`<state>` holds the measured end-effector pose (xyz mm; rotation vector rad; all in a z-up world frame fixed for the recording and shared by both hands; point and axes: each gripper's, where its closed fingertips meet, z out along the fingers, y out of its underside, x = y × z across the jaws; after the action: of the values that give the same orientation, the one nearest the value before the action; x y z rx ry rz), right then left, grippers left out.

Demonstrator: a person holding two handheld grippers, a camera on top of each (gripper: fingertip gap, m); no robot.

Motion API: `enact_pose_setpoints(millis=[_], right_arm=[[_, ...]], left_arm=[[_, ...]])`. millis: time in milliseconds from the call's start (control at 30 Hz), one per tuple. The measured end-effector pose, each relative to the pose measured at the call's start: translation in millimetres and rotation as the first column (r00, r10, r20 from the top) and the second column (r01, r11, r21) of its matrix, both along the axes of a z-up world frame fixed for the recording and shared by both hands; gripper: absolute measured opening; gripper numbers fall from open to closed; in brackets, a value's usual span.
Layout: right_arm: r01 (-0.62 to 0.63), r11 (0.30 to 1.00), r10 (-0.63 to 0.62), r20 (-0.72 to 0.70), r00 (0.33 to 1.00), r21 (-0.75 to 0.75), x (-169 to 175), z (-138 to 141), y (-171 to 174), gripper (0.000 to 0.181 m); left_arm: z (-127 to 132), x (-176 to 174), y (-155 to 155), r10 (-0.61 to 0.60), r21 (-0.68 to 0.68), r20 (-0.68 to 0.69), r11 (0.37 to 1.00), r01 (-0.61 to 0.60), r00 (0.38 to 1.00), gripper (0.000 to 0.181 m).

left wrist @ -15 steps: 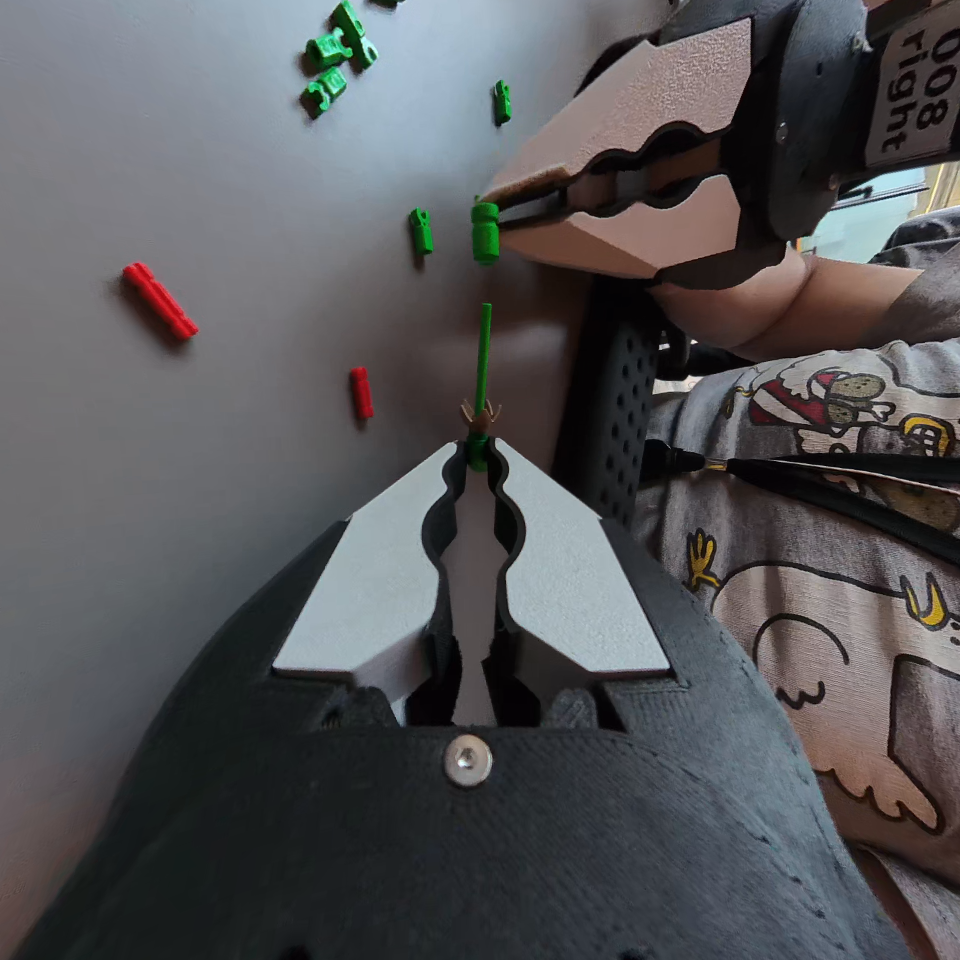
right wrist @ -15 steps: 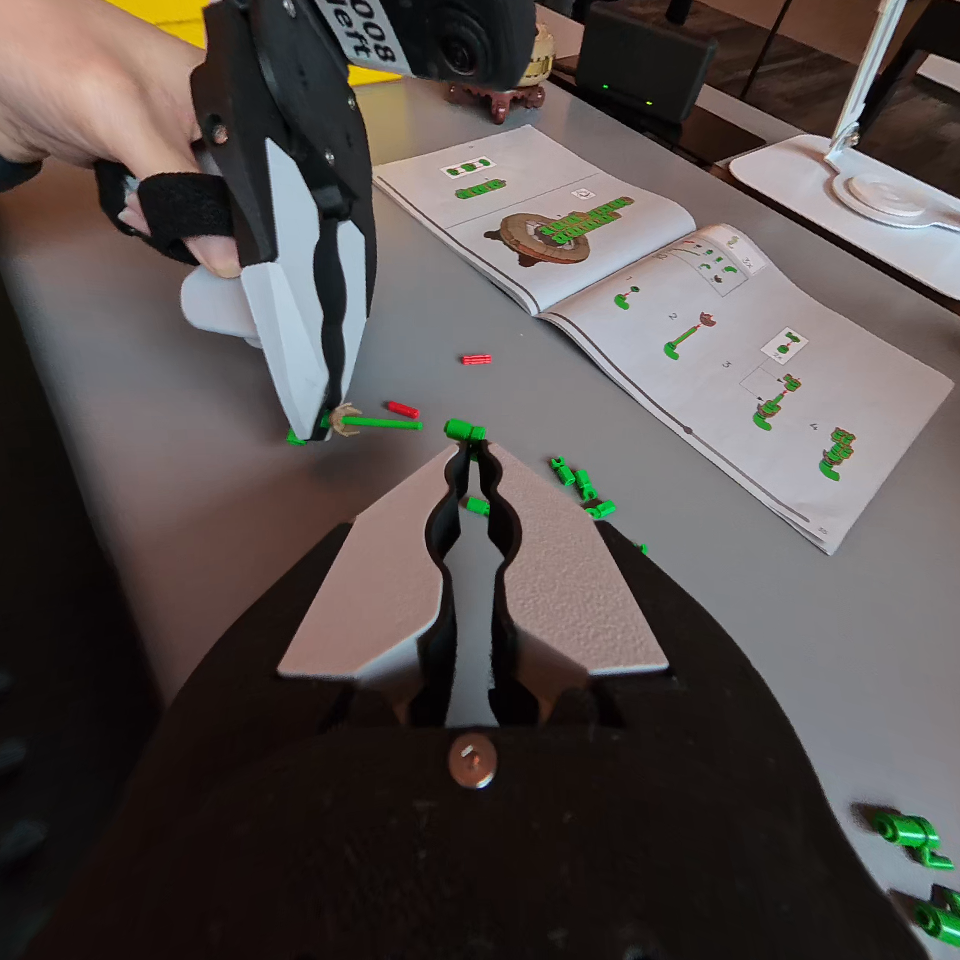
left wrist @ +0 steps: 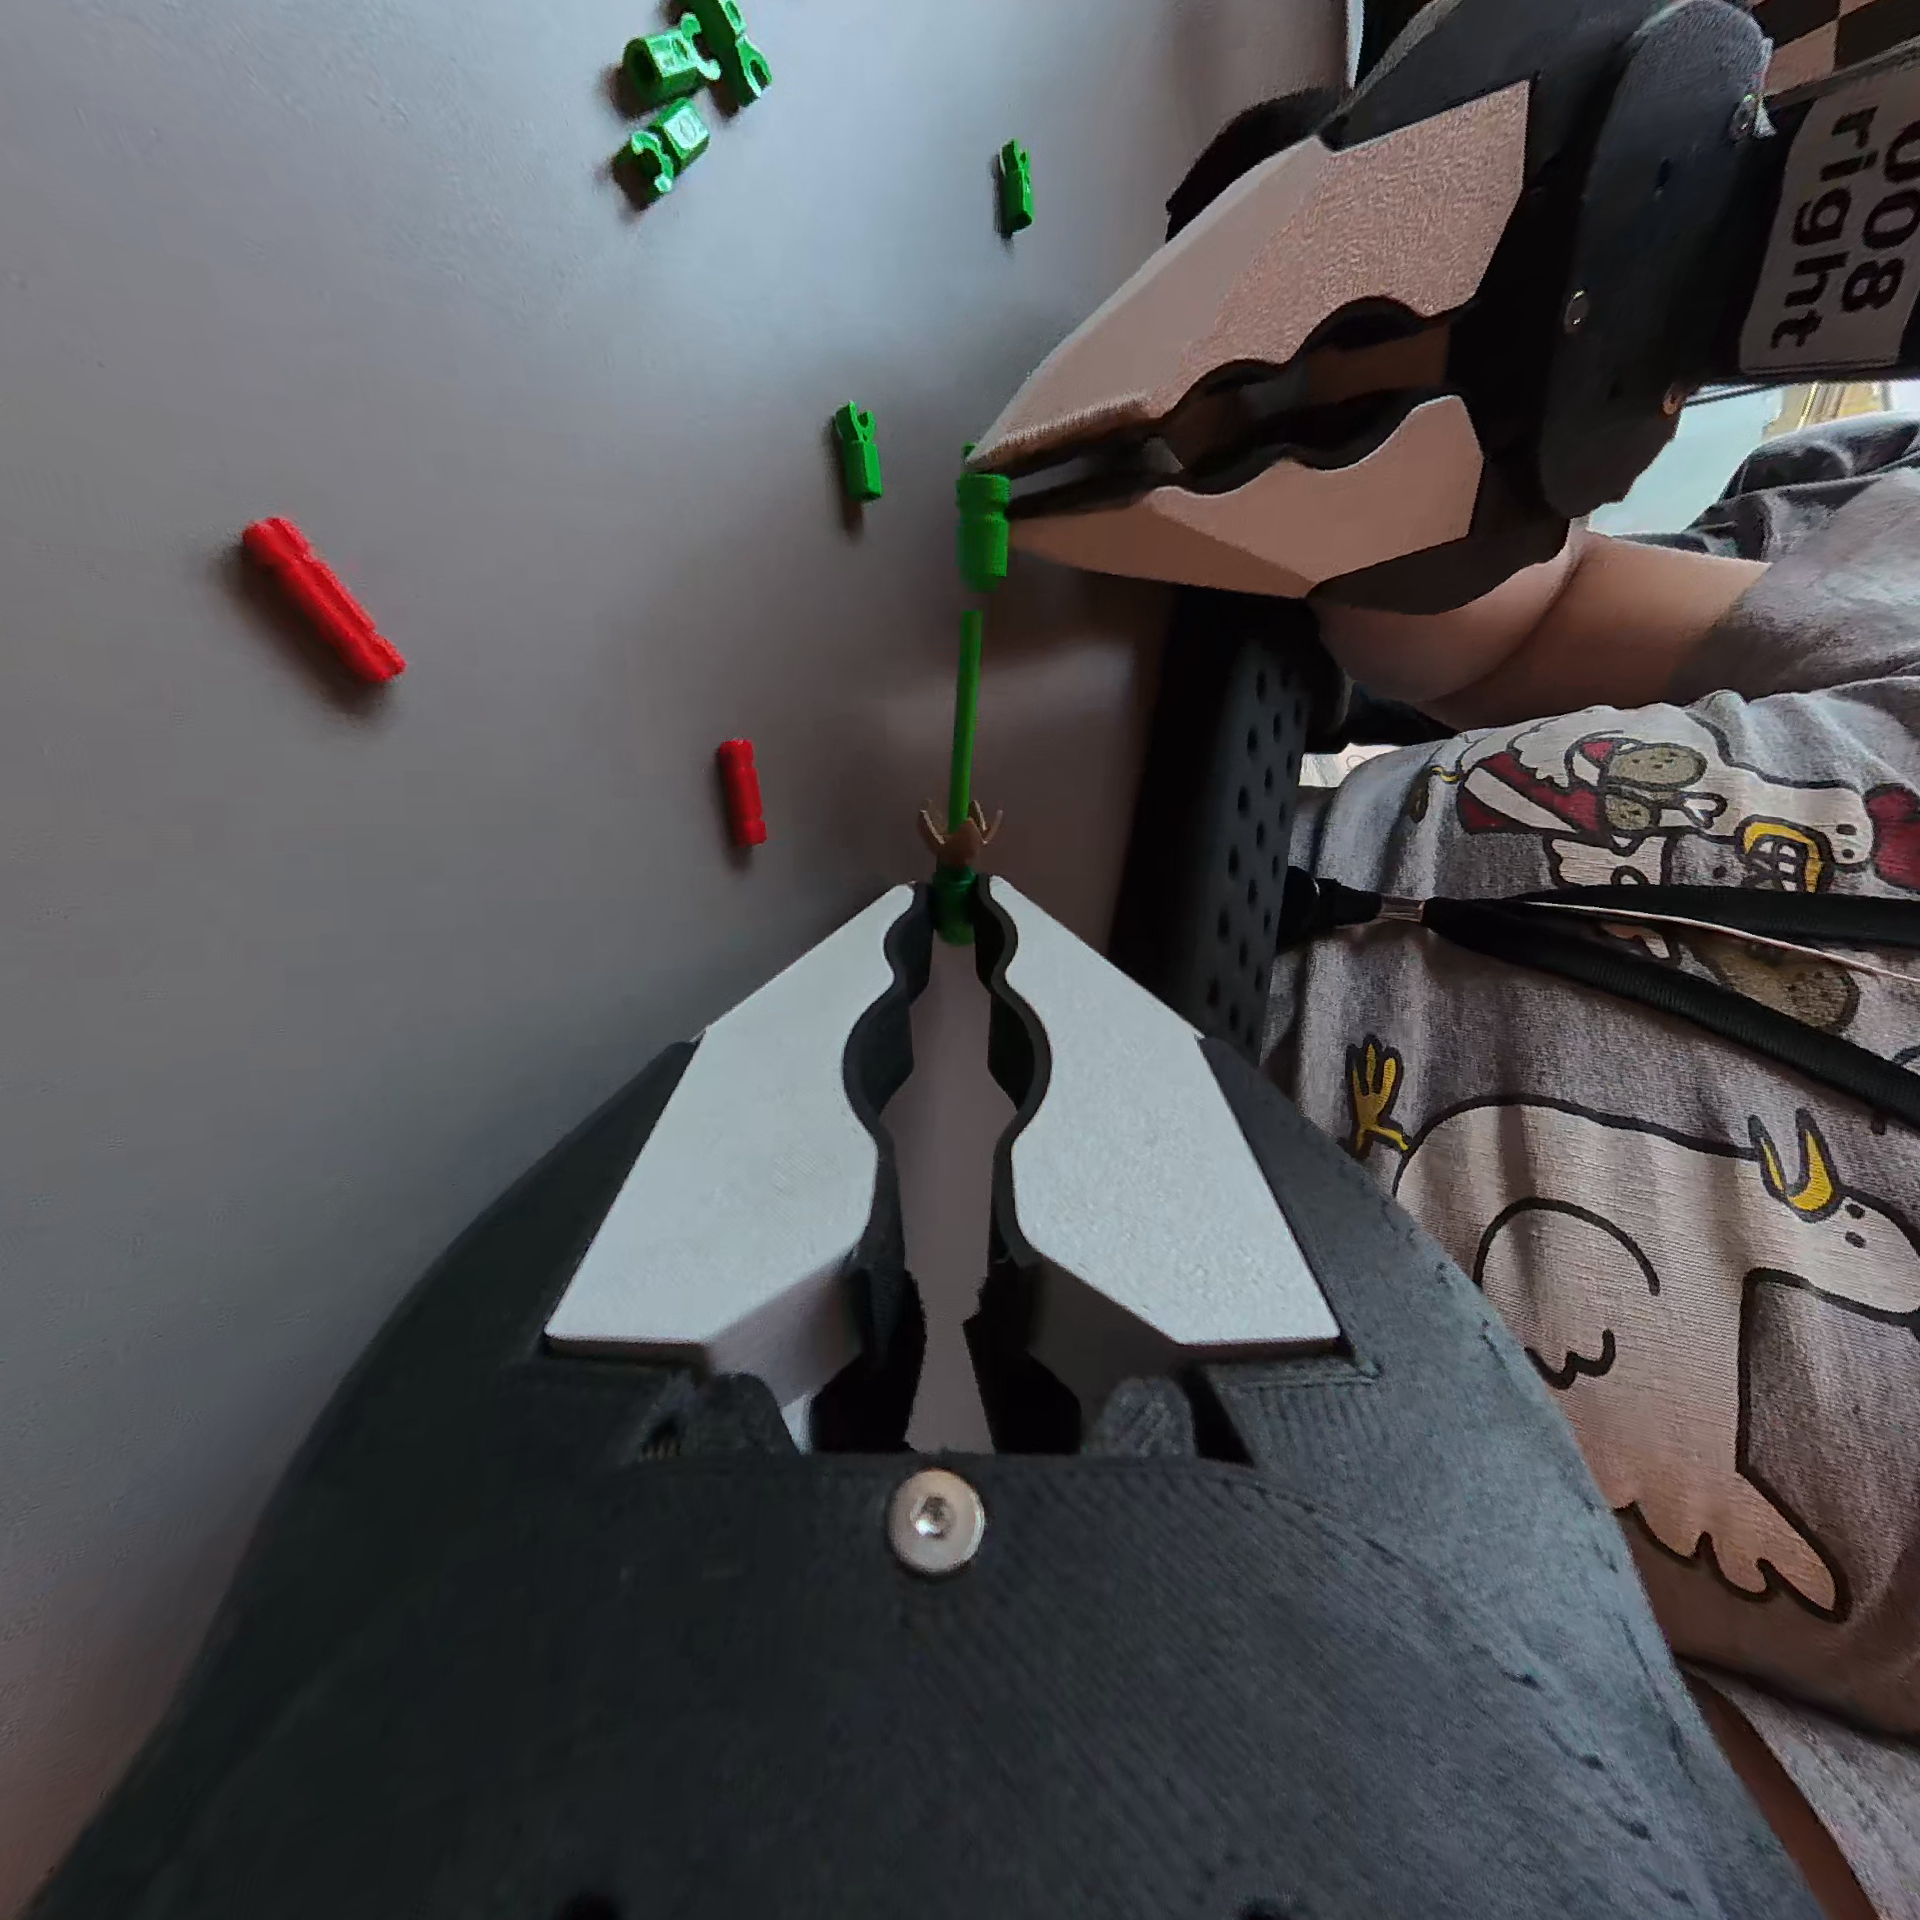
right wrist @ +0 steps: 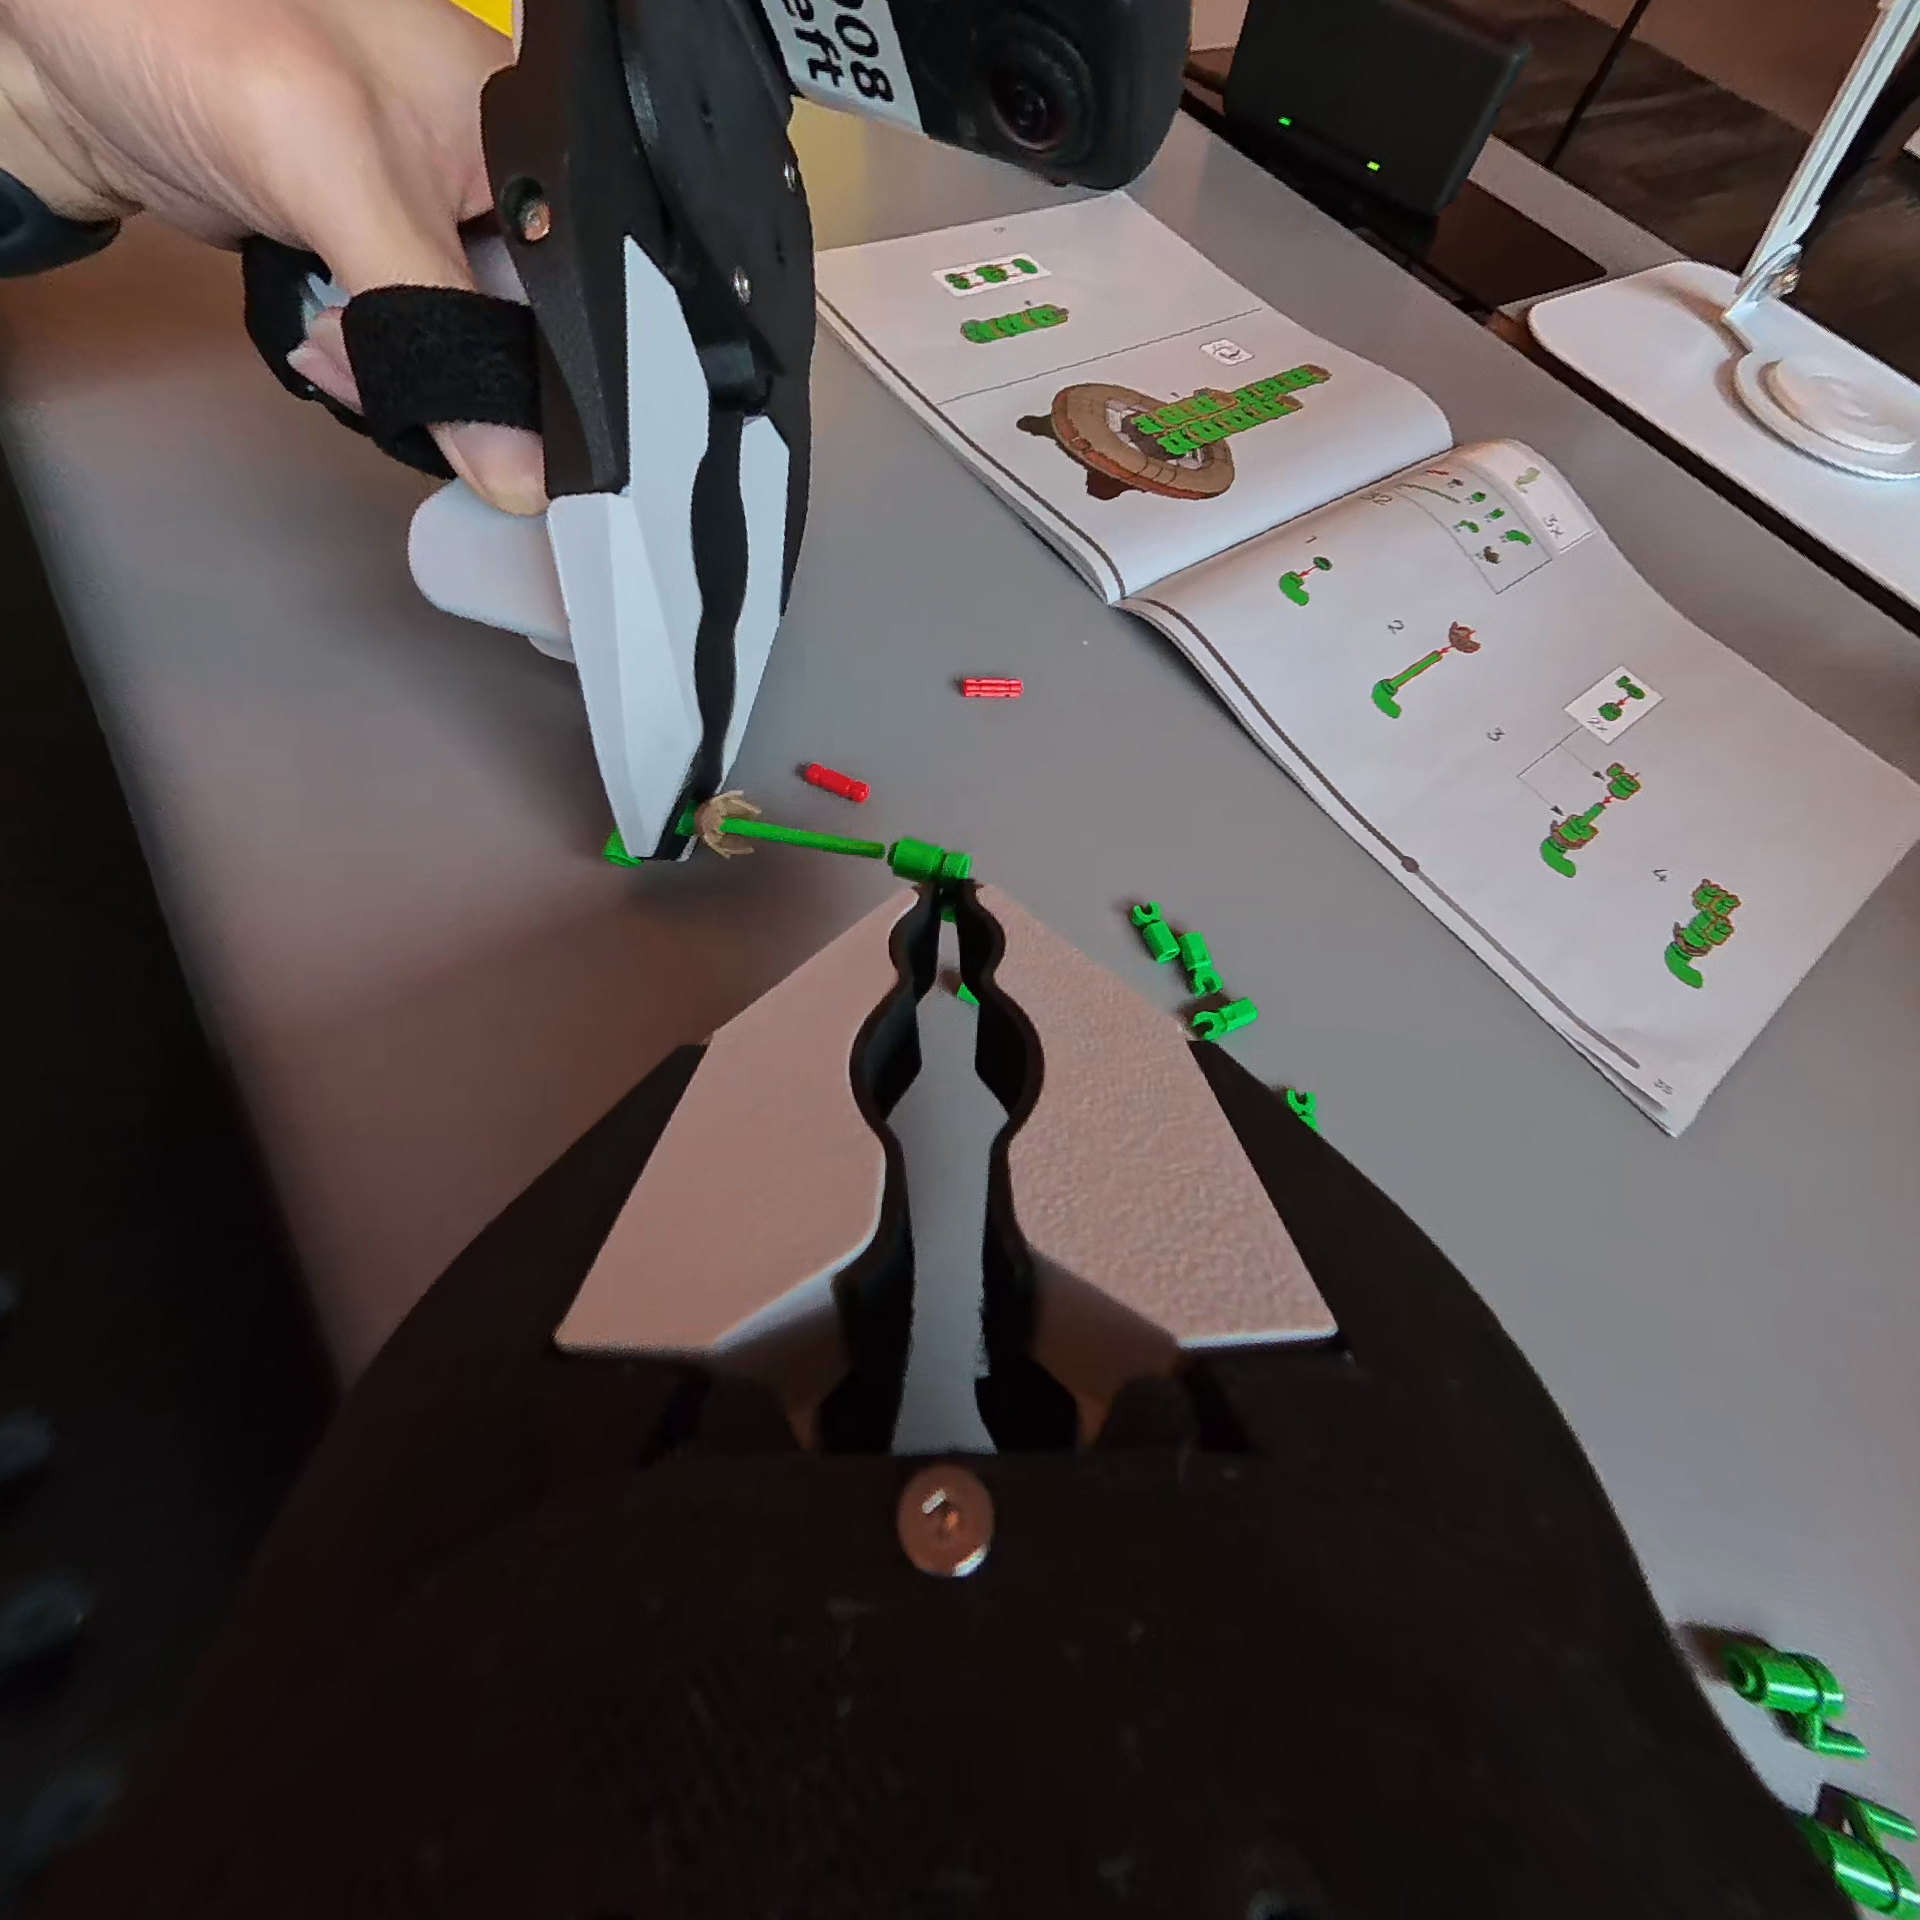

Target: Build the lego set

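My left gripper point(left wrist: 954, 902) is shut on the green base of a thin green rod point(left wrist: 966, 717) that carries a small tan spiky piece point(left wrist: 961, 831). The rod point(right wrist: 805, 836) sticks out level over the grey table. My right gripper point(right wrist: 940, 899) is shut on a small green cylinder piece point(right wrist: 928, 860). That cylinder point(left wrist: 982, 530) sits right at the rod's free tip, almost touching it. The right gripper point(left wrist: 1013, 488) shows at the upper right of the left wrist view. The left gripper point(right wrist: 675, 842) shows in the right wrist view with a hand on its handle.
Two red pins point(right wrist: 992, 687) point(right wrist: 834, 781) and several loose green pieces point(right wrist: 1184, 956) lie on the table point(right wrist: 1039, 644). An open instruction booklet point(right wrist: 1403, 623) lies beyond them. More green pieces point(right wrist: 1808, 1704) lie at the lower right. The table edge and a person's lap point(left wrist: 1558, 1143) are close by. Left tips to right tips: about 7 cm.
The two grippers have come closer together: the gap between the green cylinder and the rod's tip has nearly closed. Both grips are unchanged.
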<state>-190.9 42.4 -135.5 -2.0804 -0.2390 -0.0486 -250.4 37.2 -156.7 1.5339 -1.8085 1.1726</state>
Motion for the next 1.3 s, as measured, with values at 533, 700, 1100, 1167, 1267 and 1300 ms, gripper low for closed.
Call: enact_pose_setpoints(millis=[533,700,1100,1167,1267,1300], right_arm=[[-0.054,0.998,0.057,0.094,0.994,-0.037,-6,-7,-2,0.002],[-0.079,0.997,0.079,0.072,0.994,-0.014,-9,-4,-2,0.002],[-0.073,0.997,0.073,0.052,0.996,-0.013,-10,-3,-3,0.002],[-0.157,0.987,0.158,0.026,0.987,-0.029,-25,-6,-4,0.0],[-0.154,0.984,0.17,0.198,0.965,-0.093,-29,-16,-1,0.0],[-0.135,0.988,0.148,0.245,0.958,-0.069,-26,-11,0,0.0]], left_arm=[[-2,-5,-4,-0.031,0.016,-0.023,0.999,0.031,0.999,0.006],[-2,-7,-5,-0.035,0.01,-0.033,0.999,0.035,0.999,0.006],[-3,-6,-6,-0.059,0.047,-0.005,0.997,0.059,0.998,0.006],[-3,-1,-4,-0.028,0.047,0.007,0.999,0.027,1.0,0.006],[-3,-4,-6,-0.049,0.04,-0.002,0.998,0.049,0.999,0.006],[-3,-7,-7,-0.065,0.044,-0.003,0.997,0.065,0.998,0.006]])
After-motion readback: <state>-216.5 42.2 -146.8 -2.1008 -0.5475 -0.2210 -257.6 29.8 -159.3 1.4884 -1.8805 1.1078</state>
